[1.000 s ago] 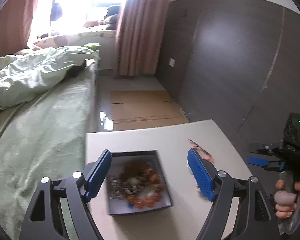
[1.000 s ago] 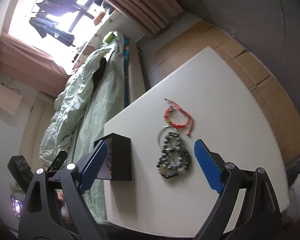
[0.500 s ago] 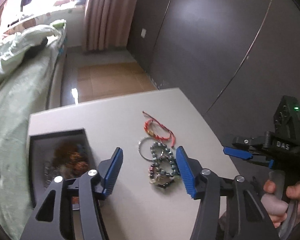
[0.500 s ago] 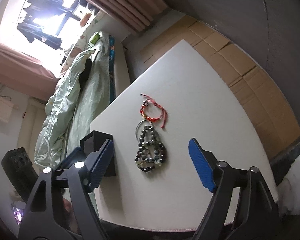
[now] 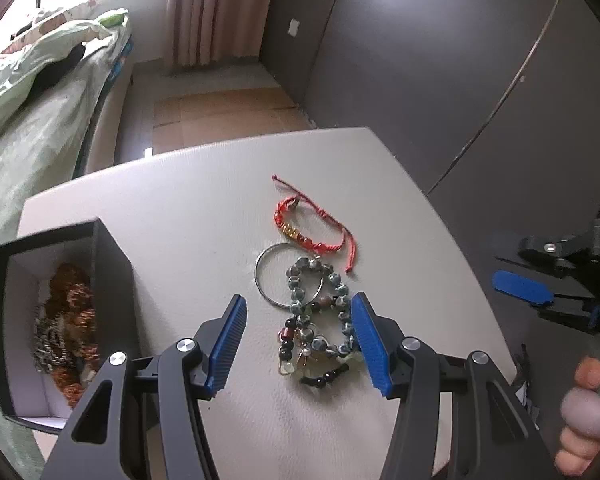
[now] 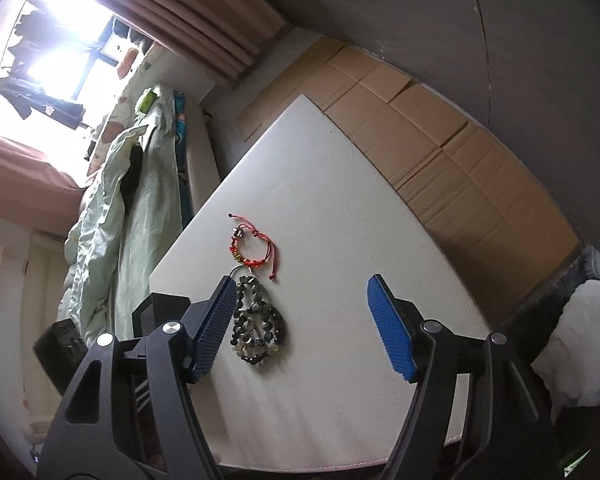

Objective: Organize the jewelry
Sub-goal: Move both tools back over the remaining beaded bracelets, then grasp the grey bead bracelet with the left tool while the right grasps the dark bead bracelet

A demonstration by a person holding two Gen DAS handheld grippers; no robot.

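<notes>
A: Where does the jewelry sit?

B: In the left wrist view, the beaded bracelets (image 5: 318, 316) lie in a heap at centre frame on the white table (image 5: 188, 200), a thin metal bangle (image 5: 266, 276) touching them, and the red cord bracelet (image 5: 312, 228) just above.

A: And the box?

B: The black jewelry box (image 5: 112, 264) stands open at the left edge with orange beads and chains inside.

A: The grippers?

B: The left gripper (image 5: 298, 344) has its blue pads apart on either side of the beads, not pressing them. The right gripper (image 6: 302, 328) is closing, wide, over bare table; the beads lie beside its left pad.
</notes>
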